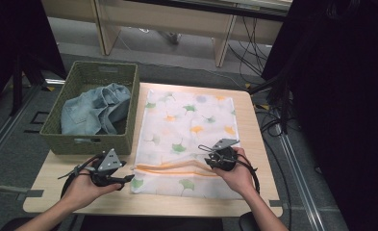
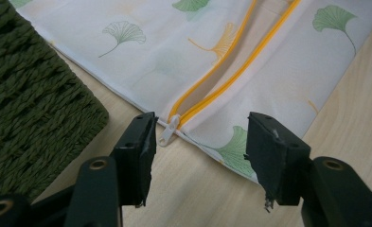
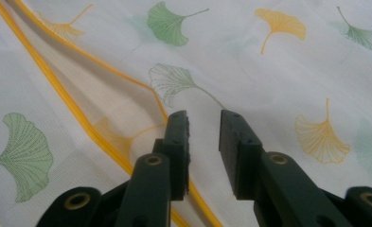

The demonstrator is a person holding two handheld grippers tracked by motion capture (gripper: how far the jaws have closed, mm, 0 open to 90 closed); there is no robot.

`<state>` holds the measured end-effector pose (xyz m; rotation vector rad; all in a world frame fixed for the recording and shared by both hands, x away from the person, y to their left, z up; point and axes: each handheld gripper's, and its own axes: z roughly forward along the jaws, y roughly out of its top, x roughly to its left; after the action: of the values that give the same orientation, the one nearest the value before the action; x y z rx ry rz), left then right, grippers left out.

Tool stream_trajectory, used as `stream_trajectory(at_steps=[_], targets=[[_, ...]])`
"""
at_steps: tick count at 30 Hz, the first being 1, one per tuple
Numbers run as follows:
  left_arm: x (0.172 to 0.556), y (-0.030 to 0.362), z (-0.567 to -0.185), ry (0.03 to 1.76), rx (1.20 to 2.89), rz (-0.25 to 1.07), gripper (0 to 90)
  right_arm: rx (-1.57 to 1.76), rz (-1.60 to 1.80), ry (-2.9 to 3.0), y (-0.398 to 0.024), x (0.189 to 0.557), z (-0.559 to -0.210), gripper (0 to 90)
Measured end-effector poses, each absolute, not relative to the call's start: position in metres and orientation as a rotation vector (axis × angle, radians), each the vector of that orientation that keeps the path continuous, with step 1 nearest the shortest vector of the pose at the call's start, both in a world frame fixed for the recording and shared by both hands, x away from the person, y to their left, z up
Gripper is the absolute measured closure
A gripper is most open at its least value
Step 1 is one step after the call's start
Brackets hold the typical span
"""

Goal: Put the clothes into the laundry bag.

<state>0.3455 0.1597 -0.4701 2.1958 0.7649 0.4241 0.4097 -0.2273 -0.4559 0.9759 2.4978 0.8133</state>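
Left claw (image 2: pixel 198 137) was wide near the zipper pull (image 2: pixel 168 131); right claw (image 3: pixel 204 142) narrow, empty over the laundry bag (image 1: pixel 186 125); we figured the pull could slip sideways.

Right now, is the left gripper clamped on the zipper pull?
No. In the left gripper view the white zipper pull lies on the table beside one jaw of the left gripper, whose jaws stand apart with nothing between them.

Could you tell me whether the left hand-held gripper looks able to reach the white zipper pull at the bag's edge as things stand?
Probably yes. The left hand-held gripper stands open just short of the zipper pull, which lies bare on the table by the left jaw, at the corner of the laundry bag, with nothing between them.
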Motion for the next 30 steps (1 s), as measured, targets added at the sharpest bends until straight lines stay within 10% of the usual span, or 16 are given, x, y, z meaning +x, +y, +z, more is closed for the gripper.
stream_trajectory(at_steps=[19, 30], targets=[[0.348, 0.159, -0.470, 0.745, 2.185, 0.433, 46.1, 0.706, 0.614, 2.683, -0.191, 0.408, -0.471, 58.2], [0.349, 0.157, -0.472, 0.740, 2.195, 0.437, 46.1, 0.618, 0.497, 2.639, -0.170, 0.424, -0.479, 64.7]])
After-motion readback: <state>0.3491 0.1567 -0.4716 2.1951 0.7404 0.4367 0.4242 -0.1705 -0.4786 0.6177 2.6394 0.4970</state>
